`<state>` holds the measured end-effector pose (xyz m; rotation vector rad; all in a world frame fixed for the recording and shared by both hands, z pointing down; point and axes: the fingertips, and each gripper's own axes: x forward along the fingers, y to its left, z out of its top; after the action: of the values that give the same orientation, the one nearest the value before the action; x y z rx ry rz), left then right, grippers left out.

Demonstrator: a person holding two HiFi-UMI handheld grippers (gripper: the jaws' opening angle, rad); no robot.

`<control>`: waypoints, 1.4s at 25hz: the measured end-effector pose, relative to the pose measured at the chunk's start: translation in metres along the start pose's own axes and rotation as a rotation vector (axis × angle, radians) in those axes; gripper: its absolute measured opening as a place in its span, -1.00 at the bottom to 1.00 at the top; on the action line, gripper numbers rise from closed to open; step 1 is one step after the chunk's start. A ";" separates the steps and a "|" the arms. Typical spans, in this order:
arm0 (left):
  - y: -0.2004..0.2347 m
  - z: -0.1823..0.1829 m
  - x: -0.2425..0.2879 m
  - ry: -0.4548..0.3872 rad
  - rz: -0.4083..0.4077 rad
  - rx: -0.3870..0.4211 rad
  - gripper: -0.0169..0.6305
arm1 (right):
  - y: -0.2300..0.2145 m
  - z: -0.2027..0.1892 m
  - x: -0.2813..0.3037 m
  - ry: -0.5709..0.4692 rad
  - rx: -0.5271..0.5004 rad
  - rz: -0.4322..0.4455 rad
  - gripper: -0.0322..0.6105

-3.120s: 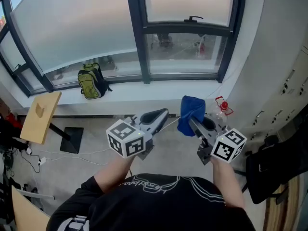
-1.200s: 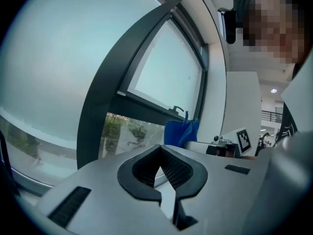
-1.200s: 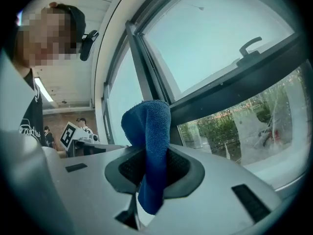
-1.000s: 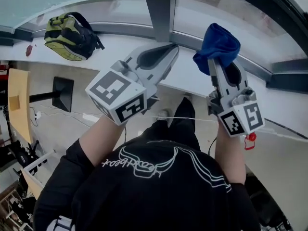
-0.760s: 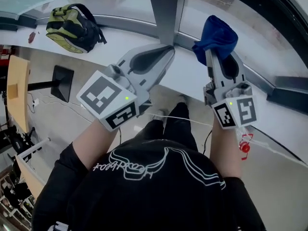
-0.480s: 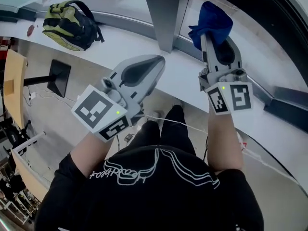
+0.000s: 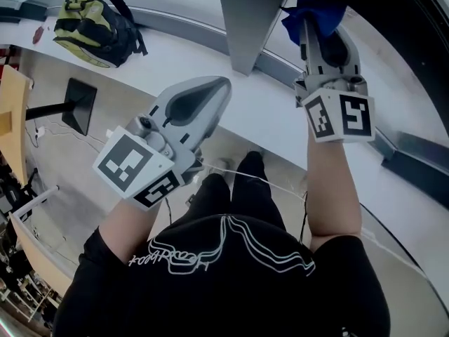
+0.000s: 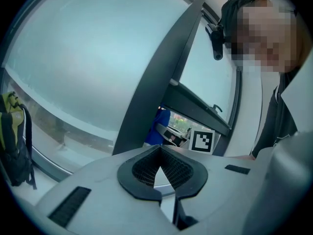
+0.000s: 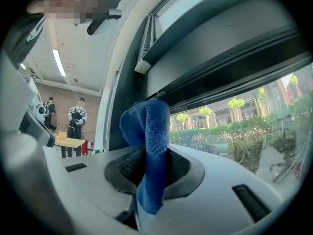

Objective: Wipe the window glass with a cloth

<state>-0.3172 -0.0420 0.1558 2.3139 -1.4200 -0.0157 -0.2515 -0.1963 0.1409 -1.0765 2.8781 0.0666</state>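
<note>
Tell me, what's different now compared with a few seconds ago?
The right gripper, clamped on the blue cloth, has risen toward the window glass. The left gripper has dropped slightly. It stays shut and empty, the cloth stays held, and the backpack on the sill hasn't moved.

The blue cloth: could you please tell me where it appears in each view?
Head view: blue fuzzy cloth at top right, in the right claw.
Left gripper view: small, near centre, right of the dark window post.
Right gripper view: centre, pinched between the jaws.
Shared landmark: that dark window post.
</note>
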 end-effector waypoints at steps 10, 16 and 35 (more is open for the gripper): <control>0.007 -0.014 -0.008 -0.014 -0.043 -0.031 -0.93 | -0.002 -0.007 0.015 0.030 -0.081 -0.078 -0.69; 0.016 -0.009 -0.002 -0.034 -0.062 -0.026 -0.93 | -0.014 -0.009 0.015 0.028 -0.082 -0.151 -0.69; -0.018 -0.006 0.035 -0.026 -0.069 -0.003 -0.93 | -0.063 -0.021 -0.036 0.041 -0.073 -0.261 -0.69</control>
<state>-0.2838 -0.0631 0.1617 2.3674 -1.3513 -0.0688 -0.1842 -0.2213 0.1633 -1.4733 2.7607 0.1371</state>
